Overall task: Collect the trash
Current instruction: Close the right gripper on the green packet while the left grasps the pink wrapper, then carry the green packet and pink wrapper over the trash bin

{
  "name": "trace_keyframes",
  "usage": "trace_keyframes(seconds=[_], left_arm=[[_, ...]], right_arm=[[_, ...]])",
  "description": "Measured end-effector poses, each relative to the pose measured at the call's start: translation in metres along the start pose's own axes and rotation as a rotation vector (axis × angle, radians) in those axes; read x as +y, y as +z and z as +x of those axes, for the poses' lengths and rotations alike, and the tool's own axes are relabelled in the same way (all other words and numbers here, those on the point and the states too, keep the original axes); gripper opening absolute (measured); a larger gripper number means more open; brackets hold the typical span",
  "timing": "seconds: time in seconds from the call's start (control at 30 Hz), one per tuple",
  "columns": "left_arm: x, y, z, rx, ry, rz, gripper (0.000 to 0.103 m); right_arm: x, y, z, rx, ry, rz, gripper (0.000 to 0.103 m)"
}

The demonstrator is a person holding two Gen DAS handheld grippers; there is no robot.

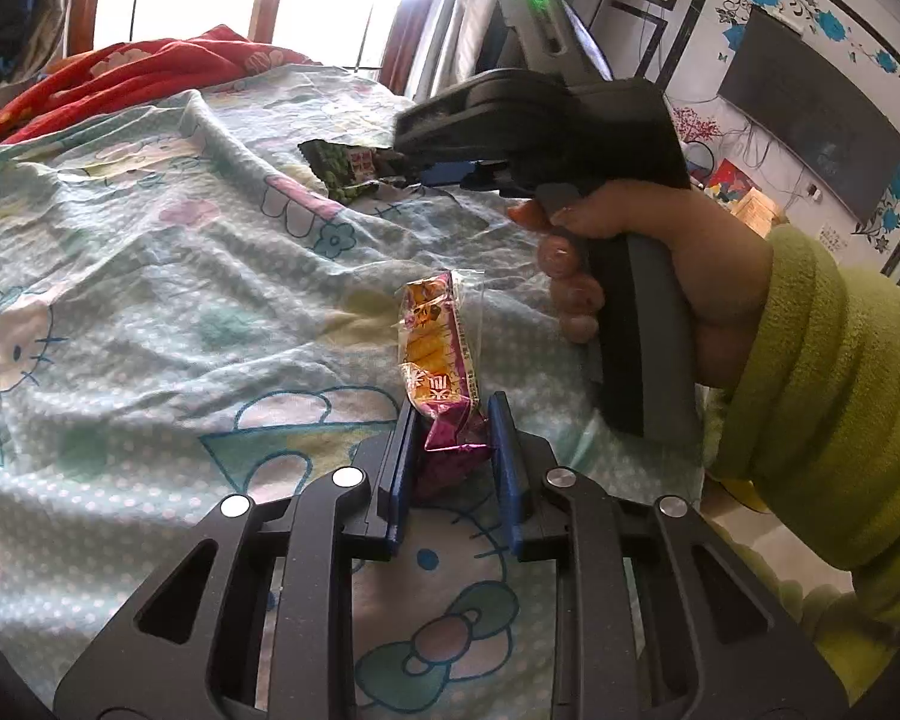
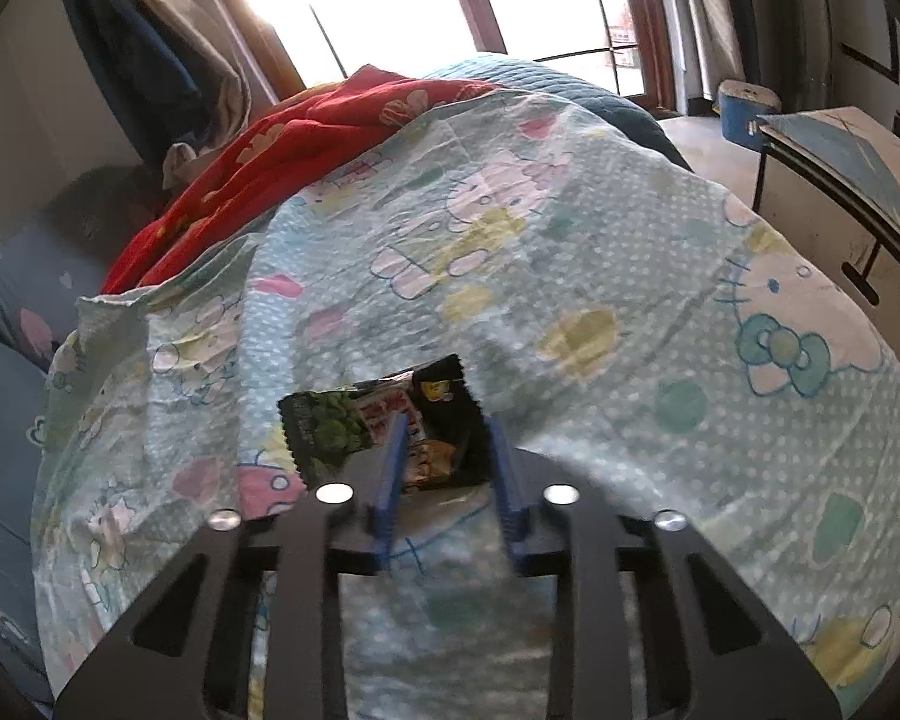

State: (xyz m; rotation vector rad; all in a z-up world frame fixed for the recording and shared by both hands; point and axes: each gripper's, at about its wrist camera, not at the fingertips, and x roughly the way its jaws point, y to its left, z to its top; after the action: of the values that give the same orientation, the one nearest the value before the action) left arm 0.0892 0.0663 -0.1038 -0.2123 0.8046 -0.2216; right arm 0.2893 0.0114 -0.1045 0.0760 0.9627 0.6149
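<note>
Fingers of the left gripper (image 1: 450, 414) are clamped on the orange-purple wrapper (image 1: 435, 354) at six o'clock on the bed (image 1: 150, 276); the right gripper (image 2: 444, 438) is pinched on the green wrapper (image 2: 354, 426). Slick foil could be pulled loose when lifted.

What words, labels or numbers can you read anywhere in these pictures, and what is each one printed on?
Orange and purple wrapper: large white characters near its lower end, too distorted to read.
Dark green wrapper: a red and white label panel, print too blurred to read.
Bedsheet: cartoon cat pictures only, no words.
Nothing else bears legible text.
</note>
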Motion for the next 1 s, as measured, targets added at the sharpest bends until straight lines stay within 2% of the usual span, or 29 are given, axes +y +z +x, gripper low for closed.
trace_keyframes(seconds=[0.1, 0.4, 0.63, 1.0], left_arm=[[0.000, 0.000, 0.000, -0.001, -0.002, -0.001, 0.017], [-0.004, 0.000, -0.005, -0.021, -0.011, -0.002, 0.015], [-0.014, 0.011, -0.014, -0.068, -0.025, 0.005, 0.015], [-0.040, 0.021, -0.013, -0.097, -0.061, 0.039, 0.015]], right_arm=[[-0.006, -0.004, -0.007, -0.005, 0.004, 0.016, 0.001], [-0.018, -0.024, -0.051, -0.064, 0.016, 0.013, 0.001], [-0.034, -0.036, -0.095, -0.134, -0.016, 0.016, 0.001], [-0.067, -0.055, -0.155, -0.215, -0.055, 0.073, 0.001]])
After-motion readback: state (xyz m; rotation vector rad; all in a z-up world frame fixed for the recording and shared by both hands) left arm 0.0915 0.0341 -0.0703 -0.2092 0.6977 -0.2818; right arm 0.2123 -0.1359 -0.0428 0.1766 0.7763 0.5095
